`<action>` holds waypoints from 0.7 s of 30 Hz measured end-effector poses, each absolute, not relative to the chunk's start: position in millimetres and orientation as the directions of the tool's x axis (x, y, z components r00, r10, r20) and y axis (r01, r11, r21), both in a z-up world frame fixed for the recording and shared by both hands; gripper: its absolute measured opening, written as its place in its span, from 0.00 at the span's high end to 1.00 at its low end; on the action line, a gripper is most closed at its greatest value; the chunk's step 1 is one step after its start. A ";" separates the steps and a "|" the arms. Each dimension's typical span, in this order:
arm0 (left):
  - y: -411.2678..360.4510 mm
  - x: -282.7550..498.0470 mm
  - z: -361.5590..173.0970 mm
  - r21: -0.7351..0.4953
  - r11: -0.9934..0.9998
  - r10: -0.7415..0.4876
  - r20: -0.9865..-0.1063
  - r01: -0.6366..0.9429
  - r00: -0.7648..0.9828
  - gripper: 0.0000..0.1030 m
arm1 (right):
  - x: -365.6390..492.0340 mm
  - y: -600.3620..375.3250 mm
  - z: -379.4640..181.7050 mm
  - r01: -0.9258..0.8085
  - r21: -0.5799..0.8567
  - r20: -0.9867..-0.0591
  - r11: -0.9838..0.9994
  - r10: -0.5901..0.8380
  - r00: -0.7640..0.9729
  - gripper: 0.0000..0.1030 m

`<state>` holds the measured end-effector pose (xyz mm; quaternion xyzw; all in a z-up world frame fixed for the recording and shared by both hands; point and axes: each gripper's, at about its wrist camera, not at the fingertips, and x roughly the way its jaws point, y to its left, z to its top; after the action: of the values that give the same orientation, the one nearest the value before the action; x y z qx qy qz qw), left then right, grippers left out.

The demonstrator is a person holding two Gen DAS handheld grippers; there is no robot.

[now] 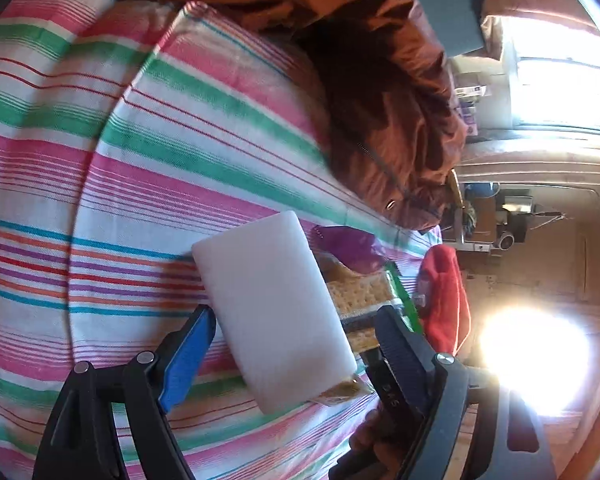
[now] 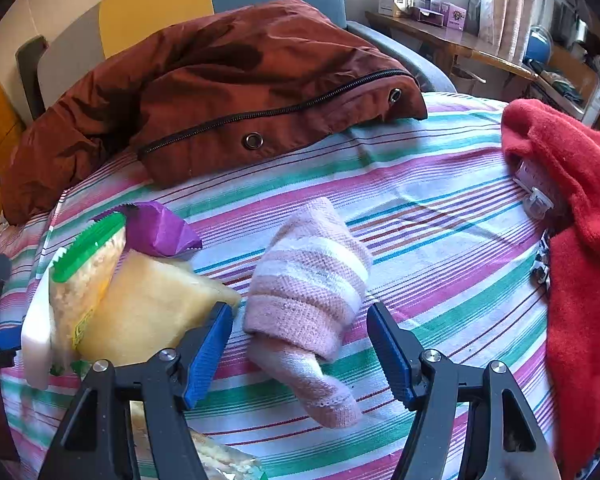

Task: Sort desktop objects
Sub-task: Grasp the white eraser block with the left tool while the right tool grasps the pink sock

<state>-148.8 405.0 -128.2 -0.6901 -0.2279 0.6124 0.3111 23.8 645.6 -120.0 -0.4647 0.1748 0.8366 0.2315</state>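
In the left wrist view my left gripper (image 1: 296,332) is open, its blue fingers on either side of a white rectangular block (image 1: 272,312) that lies against the snack packets; neither pad clearly touches it. The block also shows edge-on in the right wrist view (image 2: 36,332). My right gripper (image 2: 300,320) is open and straddles a rolled pink and white sock (image 2: 308,292) lying on the striped cloth (image 2: 440,200). Beside it lie a yellow packet (image 2: 148,308), a green-topped cracker packet (image 2: 84,272) and a purple wrapper (image 2: 160,228).
A brown jacket (image 2: 228,92) lies across the far side of the table. A red cloth (image 2: 580,220) covers the right edge, with a small clear bottle (image 2: 534,188) beneath it. A chair and a cluttered shelf stand behind.
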 end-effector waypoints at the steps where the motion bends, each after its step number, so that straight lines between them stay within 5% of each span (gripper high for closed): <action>1: 406.4 -149.1 -130.6 -0.700 -0.711 0.687 -0.711 -0.060 0.150 0.19 | 23.7 645.8 -119.3 -0.549 0.076 -0.857 -0.832 0.227 -0.462 0.31; 8: 411.4 -151.7 -143.7 -0.690 -0.724 0.675 -0.714 -0.019 0.185 0.21 | 25.6 640.7 -116.3 -0.550 0.052 -0.854 -0.834 0.249 -0.458 0.30; 14: 412.8 -146.3 -137.7 -0.671 -0.727 0.655 -0.741 -0.148 0.145 0.33 | 23.0 643.6 -124.9 -0.554 0.042 -0.863 -0.831 0.250 -0.440 0.29; 16: 412.2 -145.0 -138.3 -0.678 -0.715 0.664 -0.735 -0.169 0.139 0.35 | 21.8 643.7 -128.3 -0.546 0.033 -0.866 -0.837 0.248 -0.434 0.33; 18: 409.9 -143.7 -137.4 -0.681 -0.706 0.671 -0.731 -0.194 0.125 0.35 | 21.9 642.8 -125.8 -0.537 0.026 -0.860 -0.843 0.255 -0.442 0.57; 21: 404.5 -141.4 -133.6 -0.662 -0.709 0.662 -0.743 -0.244 0.093 0.35 | 24.0 643.2 -122.8 -0.533 0.045 -0.857 -0.845 0.241 -0.455 0.63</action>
<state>-141.4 404.5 -133.6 -0.6531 -0.1602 0.6541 0.3463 24.0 643.2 -122.8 -0.4684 0.1558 0.8385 0.2308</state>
